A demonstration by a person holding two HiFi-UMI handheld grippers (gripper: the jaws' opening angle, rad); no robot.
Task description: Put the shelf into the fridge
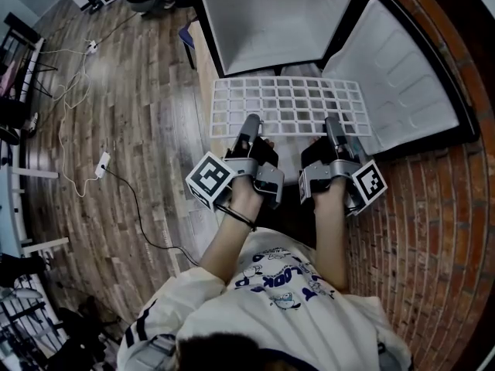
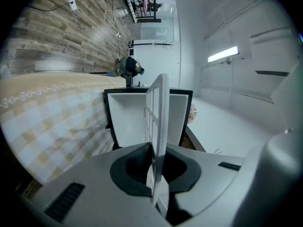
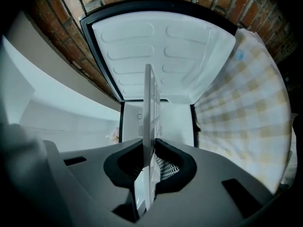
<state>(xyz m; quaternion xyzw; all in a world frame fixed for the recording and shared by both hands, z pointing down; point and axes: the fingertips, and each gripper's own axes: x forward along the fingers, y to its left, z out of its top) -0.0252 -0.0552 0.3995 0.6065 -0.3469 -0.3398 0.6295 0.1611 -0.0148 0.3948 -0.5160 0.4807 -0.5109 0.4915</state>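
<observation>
A white grid shelf [image 1: 288,105] is held flat in front of the open fridge [image 1: 271,18]. My left gripper [image 1: 251,124] is shut on the shelf's near edge at the left, and my right gripper [image 1: 334,125] is shut on that edge at the right. In the left gripper view the shelf [image 2: 160,122] shows edge-on between the black pads, with the white fridge cavity [image 2: 128,119] behind it. The right gripper view has the shelf [image 3: 149,122] edge-on too, and the open fridge door [image 3: 161,56] above it.
The fridge door [image 1: 398,83] lies swung open at the right, over a red brick surface [image 1: 433,230]. Wood flooring [image 1: 116,130] with cables and a power strip [image 1: 100,163] spreads at the left. A checked cloth [image 3: 246,108] shows beside the fridge.
</observation>
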